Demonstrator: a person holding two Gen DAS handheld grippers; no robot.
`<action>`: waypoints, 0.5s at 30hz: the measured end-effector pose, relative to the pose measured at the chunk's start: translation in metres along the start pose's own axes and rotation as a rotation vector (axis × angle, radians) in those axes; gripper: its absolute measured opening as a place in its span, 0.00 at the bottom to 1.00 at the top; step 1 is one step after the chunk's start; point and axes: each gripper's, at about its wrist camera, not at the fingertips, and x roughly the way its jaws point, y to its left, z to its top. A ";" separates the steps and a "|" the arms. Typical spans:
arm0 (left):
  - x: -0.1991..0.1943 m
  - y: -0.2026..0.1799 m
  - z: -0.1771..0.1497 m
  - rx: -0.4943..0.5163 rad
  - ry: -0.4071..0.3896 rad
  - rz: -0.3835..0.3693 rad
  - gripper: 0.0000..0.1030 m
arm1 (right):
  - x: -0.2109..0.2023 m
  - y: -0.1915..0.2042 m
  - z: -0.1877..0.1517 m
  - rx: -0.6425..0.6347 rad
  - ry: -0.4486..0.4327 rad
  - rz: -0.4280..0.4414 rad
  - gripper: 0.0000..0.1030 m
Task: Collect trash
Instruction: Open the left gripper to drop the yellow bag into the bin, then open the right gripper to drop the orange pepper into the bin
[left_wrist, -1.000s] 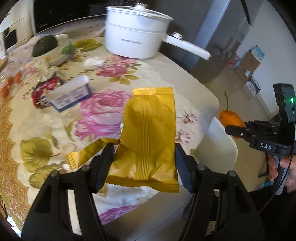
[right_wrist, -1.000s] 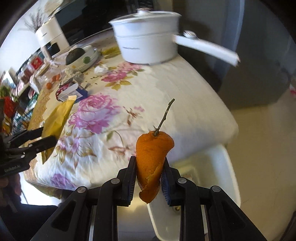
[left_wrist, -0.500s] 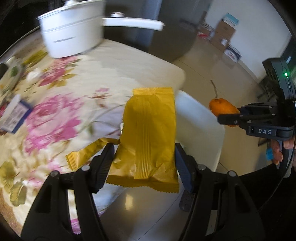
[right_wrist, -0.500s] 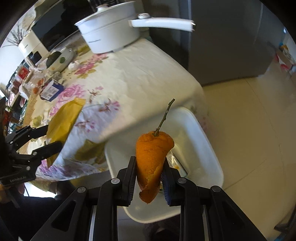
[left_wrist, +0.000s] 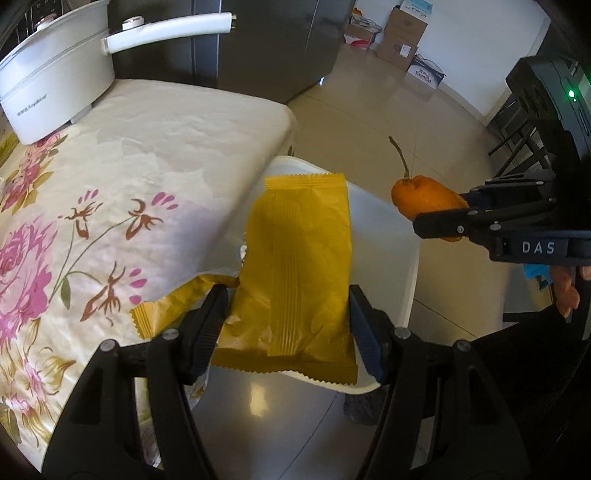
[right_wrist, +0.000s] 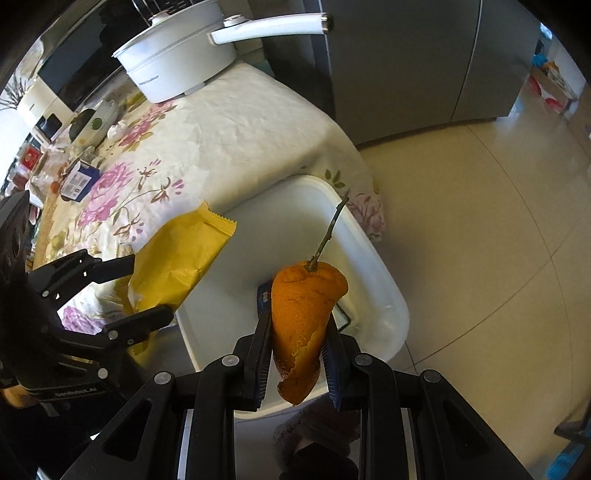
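My left gripper (left_wrist: 286, 317) is shut on a yellow snack wrapper (left_wrist: 299, 266) and holds it over the near edge of a white bin (left_wrist: 384, 236) that stands on the floor beside the table. The wrapper also shows in the right wrist view (right_wrist: 177, 262), held by the left gripper (right_wrist: 144, 288). My right gripper (right_wrist: 295, 354) is shut on an orange peel (right_wrist: 303, 317) with a stem, held above the white bin (right_wrist: 369, 266). In the left wrist view the orange peel (left_wrist: 424, 199) sits in the right gripper (left_wrist: 447, 214) above the bin's right side.
A table with a floral cloth (left_wrist: 122, 177) lies left of the bin. A white pot with a long handle (left_wrist: 55, 74) stands at its far end. A blue box (right_wrist: 79, 181) and dishes sit further back. A grey fridge (right_wrist: 406, 59) stands behind. Cardboard boxes (left_wrist: 406, 40) lie on the tiled floor.
Both grippers have swung from over the table to over the white bin, still holding the wrapper and the orange peel. The grips have not changed.
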 end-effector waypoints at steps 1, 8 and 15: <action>0.000 -0.001 0.000 0.004 -0.003 0.007 0.66 | 0.000 -0.001 0.000 0.000 0.001 0.000 0.25; -0.007 0.006 0.003 0.020 -0.026 0.127 0.89 | 0.002 0.000 0.000 0.002 0.009 -0.003 0.25; -0.032 0.036 -0.001 -0.082 -0.053 0.162 0.93 | 0.005 0.008 0.003 -0.010 0.017 -0.013 0.25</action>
